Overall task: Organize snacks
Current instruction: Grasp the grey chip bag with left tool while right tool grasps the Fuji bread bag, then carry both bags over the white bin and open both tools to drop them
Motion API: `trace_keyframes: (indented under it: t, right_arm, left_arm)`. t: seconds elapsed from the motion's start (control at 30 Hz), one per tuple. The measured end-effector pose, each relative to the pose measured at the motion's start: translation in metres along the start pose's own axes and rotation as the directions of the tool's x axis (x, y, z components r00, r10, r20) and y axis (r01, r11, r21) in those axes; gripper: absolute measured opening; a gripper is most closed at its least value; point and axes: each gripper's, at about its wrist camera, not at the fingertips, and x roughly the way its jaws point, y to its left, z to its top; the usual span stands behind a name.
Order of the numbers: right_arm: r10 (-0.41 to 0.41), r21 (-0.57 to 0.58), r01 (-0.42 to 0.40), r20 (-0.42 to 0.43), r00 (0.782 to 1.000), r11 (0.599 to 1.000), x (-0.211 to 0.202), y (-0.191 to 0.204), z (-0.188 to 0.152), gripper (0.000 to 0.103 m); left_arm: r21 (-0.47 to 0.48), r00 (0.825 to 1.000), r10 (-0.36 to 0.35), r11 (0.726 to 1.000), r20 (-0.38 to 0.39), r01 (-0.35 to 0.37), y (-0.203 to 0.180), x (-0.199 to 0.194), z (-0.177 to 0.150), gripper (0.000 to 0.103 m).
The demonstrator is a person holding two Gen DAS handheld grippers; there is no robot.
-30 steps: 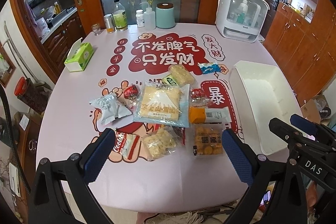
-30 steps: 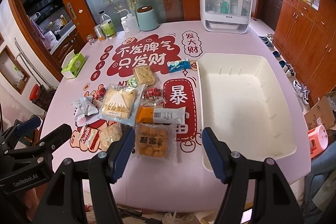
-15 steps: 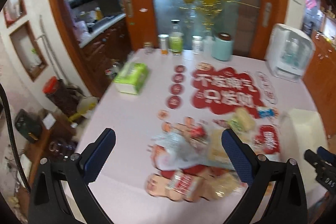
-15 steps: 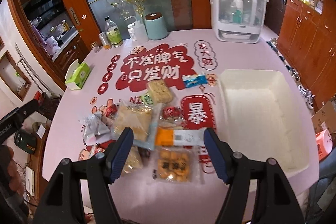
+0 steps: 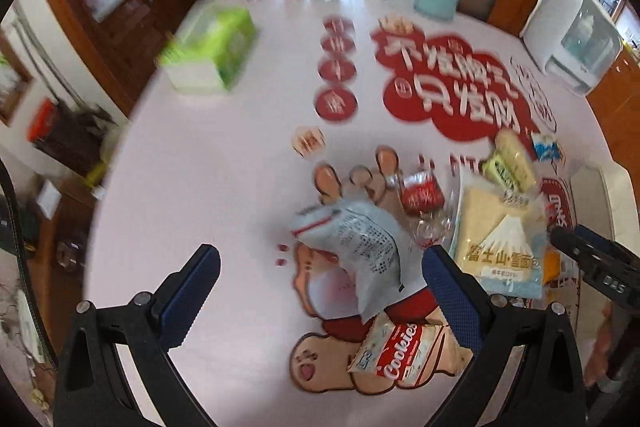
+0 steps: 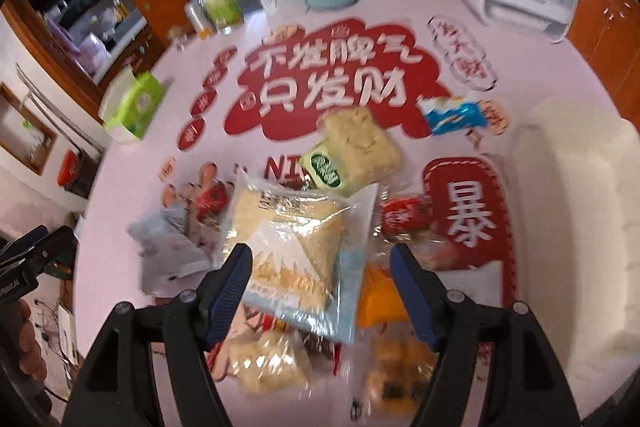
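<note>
**Spotter:** Which step are you working on?

**Operator:** I'm lining both tools up over the snack pile on the bench. My left tool is standing apart with nothing clamped, hanging over the grey packet, with the cookie pack just below it. My right tool is opening, with the big bread bag showing between its pads but not pressed by them.

**Spotter:** And next?

**Operator:** I'm guessing each tool needs to drop and close on one packet, then carry it to the white bin, which is sitting empty at the bench's right side.

**Spotter:** Room to move?

**Operator:** The packets are overlapping, so I'm risking dragging a neighbour. The left half of the bench is lying open; the tissue box is well apart.
</note>
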Motion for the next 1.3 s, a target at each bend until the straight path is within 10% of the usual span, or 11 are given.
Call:
trace_keyframes:
  t: [0.23, 0.57, 0.63, 0.77, 1.0, 1.3]
  right_arm:
    - [-0.056, -0.02, 0.055, -0.075, 0.996, 0.998, 0.055, 0.007, 0.003, 0.072]
    - [-0.015, -0.06, 0.009, -0.088, 0.996, 0.998, 0.082, 0.025, 0.006, 0.098]
    - [0.003, -0.088, -0.009, -0.075, 0.997, 0.996, 0.08, 0.031, 0.005, 0.089]
    - [0.051, -0.071, -0.054, -0.035, 0.998, 0.996, 0.065, 0.033, 0.006, 0.046]
    - [0.109, -0.001, -0.109, 0.029, 0.994, 0.994, 0.023, 0.025, 0.006, 0.024]
    - [0.103, -0.016, -0.101, 0.161, 0.982, 0.995, -0.07, 0.023, -0.022, 0.022]
  left_arm:
    - [-0.1, 0.977, -0.139, 0.987, -0.159, 0.124, 0.008, 0.076, 0.004, 0.1]
    - [-0.152, 0.949, -0.21, 0.972, -0.234, 0.177, 0.0, 0.117, 0.005, 0.1]
    - [-0.161, 0.944, -0.226, 0.968, -0.24, 0.191, -0.003, 0.121, 0.006, 0.097]
    - [-0.15, 0.933, -0.274, 0.958, -0.233, 0.244, -0.012, 0.119, 0.006, 0.045]
    - [0.045, 0.983, -0.172, 0.983, -0.072, 0.175, -0.034, 0.058, 0.006, 0.038]
    - [0.221, 0.964, -0.247, 0.95, 0.099, 0.22, -0.069, -0.047, -0.009, 0.038]
